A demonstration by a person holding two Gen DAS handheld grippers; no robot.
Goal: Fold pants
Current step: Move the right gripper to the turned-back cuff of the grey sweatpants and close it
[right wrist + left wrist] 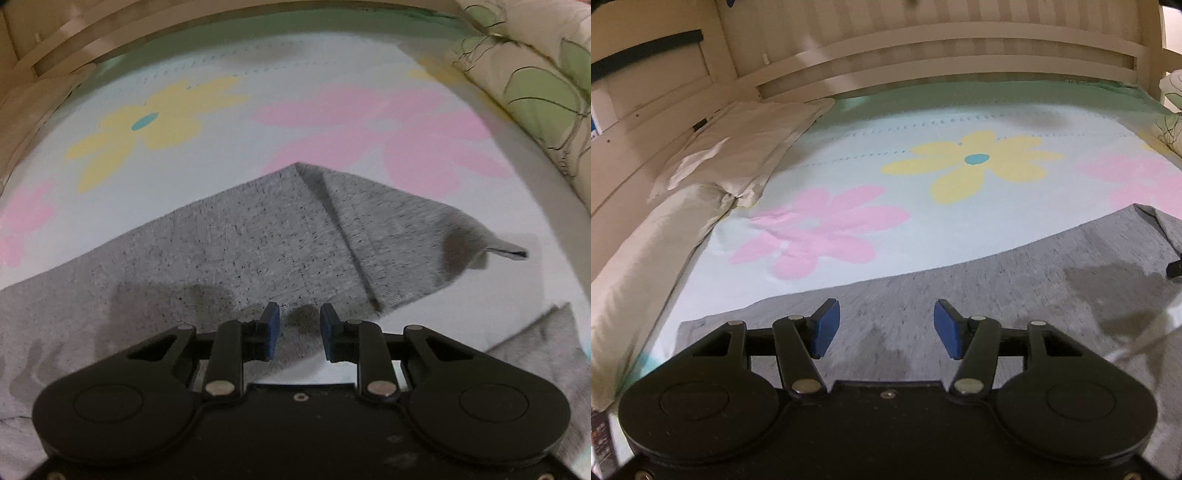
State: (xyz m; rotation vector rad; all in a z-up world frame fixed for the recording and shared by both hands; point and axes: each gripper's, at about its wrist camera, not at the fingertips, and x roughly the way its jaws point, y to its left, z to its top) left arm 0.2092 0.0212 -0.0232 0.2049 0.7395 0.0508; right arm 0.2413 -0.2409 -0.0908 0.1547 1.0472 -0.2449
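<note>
Grey speckled pants (979, 280) lie flat on a pale blue bedsheet with big flowers (971, 162). My left gripper (886, 328) is open and empty, hovering over the grey fabric near its edge. In the right wrist view the pants (258, 236) show a folded part with a diagonal crease and a lifted corner (506, 251) at the right. My right gripper (299, 328) is open with a narrower gap, just above the near edge of the folded cloth, holding nothing.
A cream pillow (738, 147) and a folded cream cover (635, 251) lie along the left side. A wooden headboard (960, 48) stands beyond. A leaf-patterned quilt (535, 81) lies at the right. More grey cloth (546, 343) shows at the lower right.
</note>
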